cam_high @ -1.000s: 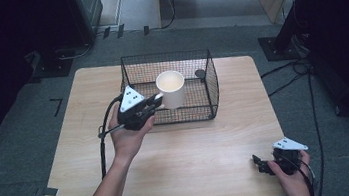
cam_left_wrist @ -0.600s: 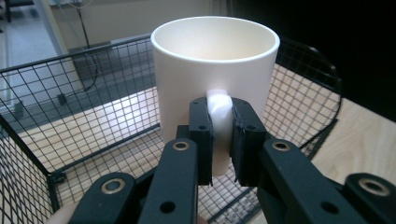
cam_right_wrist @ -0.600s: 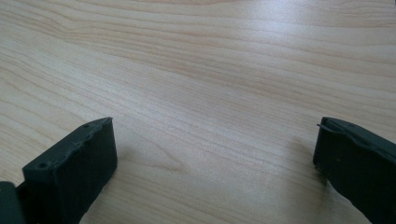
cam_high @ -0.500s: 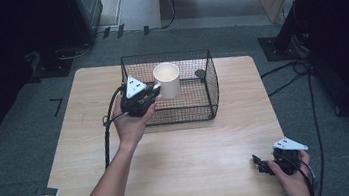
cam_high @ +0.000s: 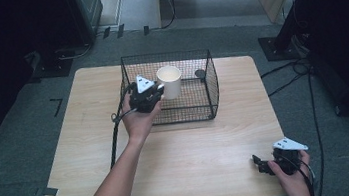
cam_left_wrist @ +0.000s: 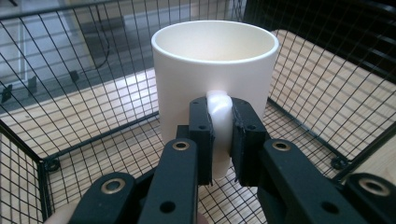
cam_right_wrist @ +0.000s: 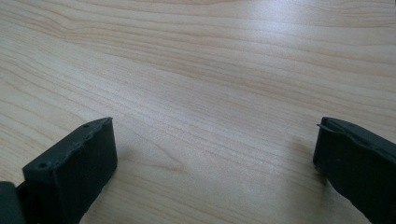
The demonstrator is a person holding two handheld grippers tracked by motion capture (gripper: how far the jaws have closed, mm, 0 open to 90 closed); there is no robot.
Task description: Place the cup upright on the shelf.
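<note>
Grey carpet surrounds a light wooden table (cam_high: 118, 150) in the high view, with dark equipment stands and loose cables at the edges of the room. On the far half of the table stands a black wire basket (cam_high: 210, 81), open at the top. The left gripper (cam_high: 154, 94) reaches over the basket's near-left wall and holds a white mug (cam_high: 169, 81) by its handle; the mug is upright inside the basket, toward its left side. A small dark round object (cam_high: 200, 73) lies at the basket's far right. The right gripper (cam_high: 260, 164) rests near the table's near-right corner, well apart from the basket, held in the person's hand.

From the left gripper view, the mug (cam_left_wrist: 215, 70) stands upright and empty, framed by the basket's mesh (cam_left_wrist: 93, 93) on every side. Both black fingers (cam_left_wrist: 201, 135) are clamped on the white handle (cam_left_wrist: 219, 121), one on each side of it. Whether the mug's base touches the basket floor cannot be told.

From the right gripper view, bare wood grain (cam_right_wrist: 201, 84) lies ahead. Its two fingers (cam_right_wrist: 77, 163) stand wide apart at the left and right edges, with nothing between them.
</note>
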